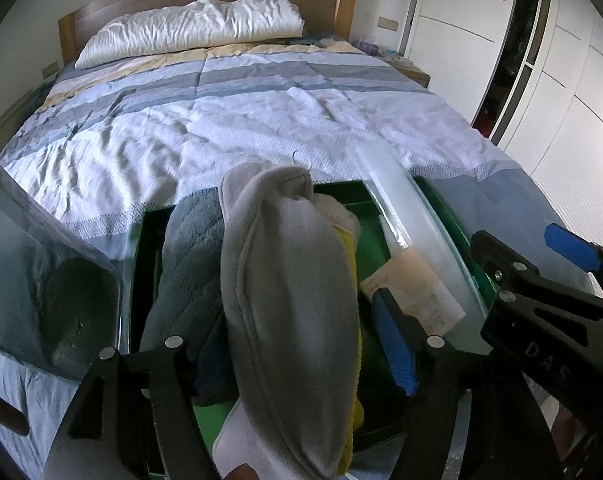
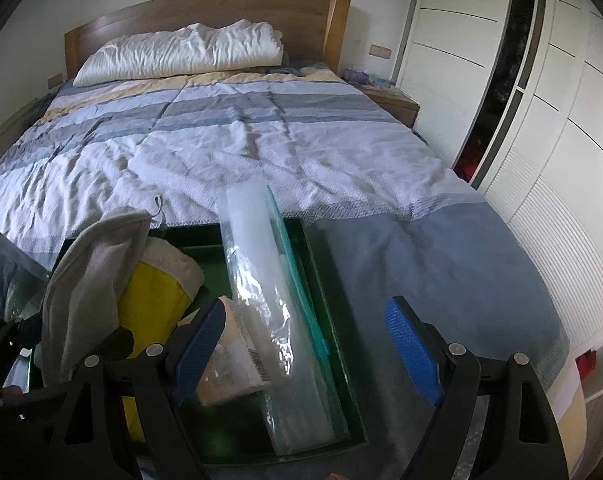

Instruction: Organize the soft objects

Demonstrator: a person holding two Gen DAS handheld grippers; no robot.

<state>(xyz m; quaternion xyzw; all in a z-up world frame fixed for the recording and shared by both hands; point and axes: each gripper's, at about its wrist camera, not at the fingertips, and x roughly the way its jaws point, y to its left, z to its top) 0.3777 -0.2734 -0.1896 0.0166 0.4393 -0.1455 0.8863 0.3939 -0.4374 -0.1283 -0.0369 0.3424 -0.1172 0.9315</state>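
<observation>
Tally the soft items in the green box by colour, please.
Grey towel: 1
Blue-grey quilted cloth: 1
Yellow cloth: 1
Total: 3 visible in the green box; anything buried under them cannot be seen.

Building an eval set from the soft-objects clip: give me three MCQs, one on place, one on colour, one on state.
1. Where does the bin stand? A on the floor; B on the bed; C on a nightstand.
2. Colour of the cloth next to the grey towel? A red; B yellow; C pink.
3. Right gripper? A open; B shut on a towel; C shut on a bag.

1B: the bed lies all around it. 2B: yellow shows in both views. 3A: jaws stand wide apart, pressing nothing.
</observation>
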